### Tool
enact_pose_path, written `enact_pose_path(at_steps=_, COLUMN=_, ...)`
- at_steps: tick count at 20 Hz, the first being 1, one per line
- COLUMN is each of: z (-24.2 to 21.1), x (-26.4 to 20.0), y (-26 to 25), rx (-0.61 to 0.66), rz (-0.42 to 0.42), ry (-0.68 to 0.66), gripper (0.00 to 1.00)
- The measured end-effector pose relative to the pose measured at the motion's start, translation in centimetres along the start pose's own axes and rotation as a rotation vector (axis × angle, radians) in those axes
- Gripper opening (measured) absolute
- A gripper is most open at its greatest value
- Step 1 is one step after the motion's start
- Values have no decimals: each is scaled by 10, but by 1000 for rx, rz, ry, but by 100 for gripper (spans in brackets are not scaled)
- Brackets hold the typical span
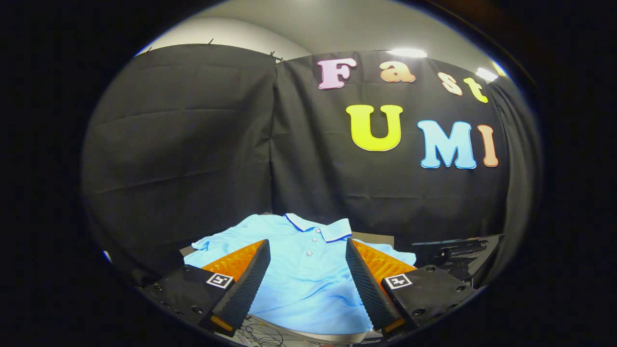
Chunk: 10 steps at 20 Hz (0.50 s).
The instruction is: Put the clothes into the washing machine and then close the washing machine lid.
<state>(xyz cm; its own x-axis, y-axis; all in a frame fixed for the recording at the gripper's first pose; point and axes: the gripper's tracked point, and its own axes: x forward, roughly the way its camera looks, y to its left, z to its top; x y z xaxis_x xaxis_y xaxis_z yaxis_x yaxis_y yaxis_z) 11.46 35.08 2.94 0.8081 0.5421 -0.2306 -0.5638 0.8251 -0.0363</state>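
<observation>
Gripper view: fingers point(307, 250) apart over shirt point(308, 284).

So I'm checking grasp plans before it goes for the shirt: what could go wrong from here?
The gripper is open above the flat-spread blue polo shirt; closing there may pinch one layer only, so the rest trails. The sleeve lies spread out and could snag. Loose cables at the table edge might catch.

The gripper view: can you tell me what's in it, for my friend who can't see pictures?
A light blue polo shirt lies spread flat on a table, collar and buttons facing up and pointing away. The gripper hangs just above it with its fingers wide open, one on each side of the shirt's button strip. Black cloth walls stand behind.
</observation>
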Motion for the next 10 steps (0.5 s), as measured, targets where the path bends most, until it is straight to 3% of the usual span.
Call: enact_pose_path(at_steps=10, z=-16, x=49, y=13, rx=47, rz=30, ry=177, gripper=98)
